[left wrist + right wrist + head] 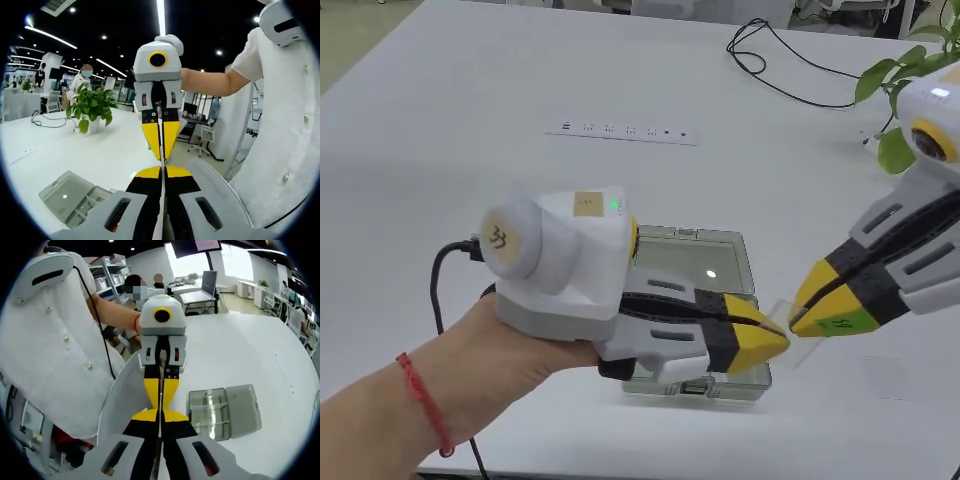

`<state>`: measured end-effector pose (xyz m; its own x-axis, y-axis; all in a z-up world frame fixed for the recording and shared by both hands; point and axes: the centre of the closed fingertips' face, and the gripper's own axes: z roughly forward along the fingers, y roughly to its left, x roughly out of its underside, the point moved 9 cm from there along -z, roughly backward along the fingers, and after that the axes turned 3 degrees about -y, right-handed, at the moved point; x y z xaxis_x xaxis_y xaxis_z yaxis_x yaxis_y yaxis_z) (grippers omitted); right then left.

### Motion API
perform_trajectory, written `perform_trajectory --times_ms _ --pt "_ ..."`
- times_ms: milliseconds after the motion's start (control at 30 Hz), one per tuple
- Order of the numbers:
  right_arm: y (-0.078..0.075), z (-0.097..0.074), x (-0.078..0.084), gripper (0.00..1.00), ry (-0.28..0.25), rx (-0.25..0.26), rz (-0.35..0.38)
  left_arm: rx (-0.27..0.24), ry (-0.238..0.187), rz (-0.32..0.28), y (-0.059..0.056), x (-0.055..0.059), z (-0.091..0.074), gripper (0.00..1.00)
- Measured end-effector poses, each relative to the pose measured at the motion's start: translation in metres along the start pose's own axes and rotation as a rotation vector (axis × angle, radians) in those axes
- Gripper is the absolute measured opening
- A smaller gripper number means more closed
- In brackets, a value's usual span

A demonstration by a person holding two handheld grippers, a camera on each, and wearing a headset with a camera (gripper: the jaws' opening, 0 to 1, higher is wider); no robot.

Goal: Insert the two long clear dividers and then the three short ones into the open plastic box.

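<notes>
Closest to me is the hand (510, 350) wrapped round the left gripper (772, 338), whose yellow tips point to my right. Its jaws are drawn almost together. The right gripper (798, 318) comes in from the right with its jaws just as narrow, and the two sets of tips nearly meet, nose to nose. Between them I see a thin clear divider (778, 312), and as far as I can tell both pairs of jaws pinch it. It runs along the line from one set of tips to the other and appears edge-on as a pale line in both gripper views. I cannot tell whether it is a long or a short one.

Just below and behind the tips sits the open plastic box (740, 382), its lid (705, 262) laid flat on the far side. The left gripper covers most of the base.

Farther out on the white table (470, 150) lie a power strip (623, 131) and a looped black cable (790, 75), with a green plant (900, 75) at the right edge.
</notes>
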<state>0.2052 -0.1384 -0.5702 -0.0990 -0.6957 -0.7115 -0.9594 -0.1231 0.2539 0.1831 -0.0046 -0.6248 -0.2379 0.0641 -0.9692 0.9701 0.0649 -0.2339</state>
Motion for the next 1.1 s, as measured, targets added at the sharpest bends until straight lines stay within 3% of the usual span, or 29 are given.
perform_trajectory --times_ms 500,767,867,1100 --pt "-0.005 0.000 0.000 0.03 0.003 0.021 -0.010 -0.032 0.009 -0.012 -0.002 0.006 -0.006 0.03" --pt "-0.010 -0.006 -0.003 0.03 -0.017 0.046 -0.006 -0.082 0.019 -0.010 0.003 0.010 -0.016 0.15" --pt "-0.013 -0.008 -0.002 0.03 -0.021 0.072 -0.009 -0.123 0.058 0.013 0.007 0.014 -0.023 0.20" --pt "-0.021 -0.012 0.000 0.03 -0.027 0.119 -0.006 -0.175 0.077 0.017 0.014 0.016 -0.038 0.34"
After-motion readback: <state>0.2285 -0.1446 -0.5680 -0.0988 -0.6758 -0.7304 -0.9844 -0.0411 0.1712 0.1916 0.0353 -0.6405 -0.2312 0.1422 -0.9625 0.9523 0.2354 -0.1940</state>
